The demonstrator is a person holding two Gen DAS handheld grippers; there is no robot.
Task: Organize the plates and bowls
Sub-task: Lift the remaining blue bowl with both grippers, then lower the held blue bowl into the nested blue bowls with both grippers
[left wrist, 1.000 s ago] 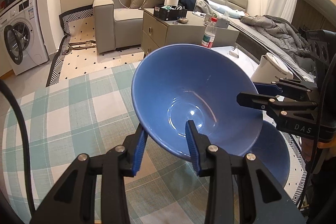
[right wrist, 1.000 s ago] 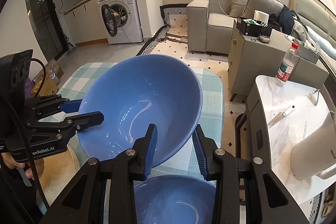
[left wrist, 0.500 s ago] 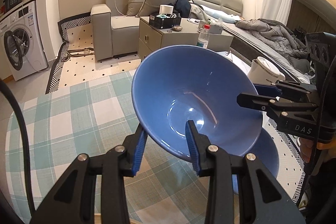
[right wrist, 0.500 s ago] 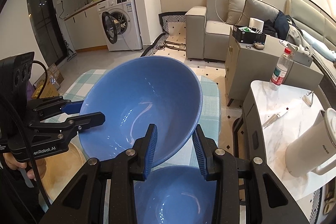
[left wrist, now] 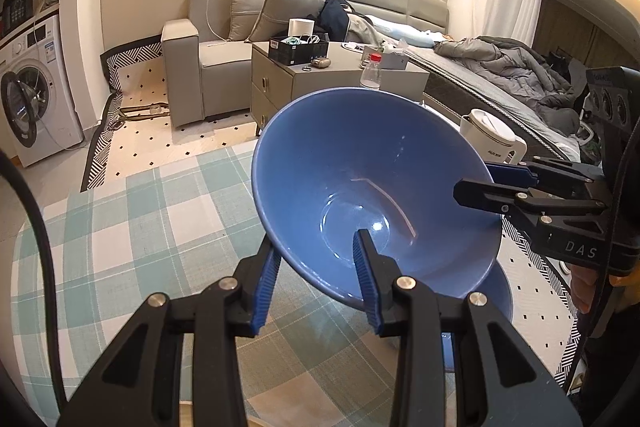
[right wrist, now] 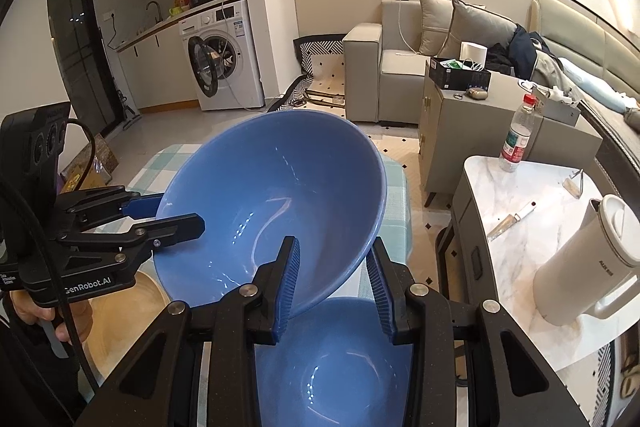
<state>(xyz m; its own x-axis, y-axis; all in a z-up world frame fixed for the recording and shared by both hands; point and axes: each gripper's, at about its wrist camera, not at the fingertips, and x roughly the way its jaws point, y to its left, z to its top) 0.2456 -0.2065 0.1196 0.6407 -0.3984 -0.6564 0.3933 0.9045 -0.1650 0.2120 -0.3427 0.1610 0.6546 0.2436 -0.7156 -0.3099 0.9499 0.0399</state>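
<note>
The step in hand seems to be stacking: both claws carry one glossy deep blue ceramic bowl [left wrist: 376, 187] in the air, tilted, directly above a second blue bowl [right wrist: 332, 363] that rests on the desk with the green checked cloth [left wrist: 132, 227]. The left claw [left wrist: 316, 267] is closed on the near rim, and the right claw [right wrist: 332, 283] is closed on the opposite rim. Next, the bowl probably must be levelled and lowered into the bowl beneath. How far apart the two are, I cannot judge.
</note>
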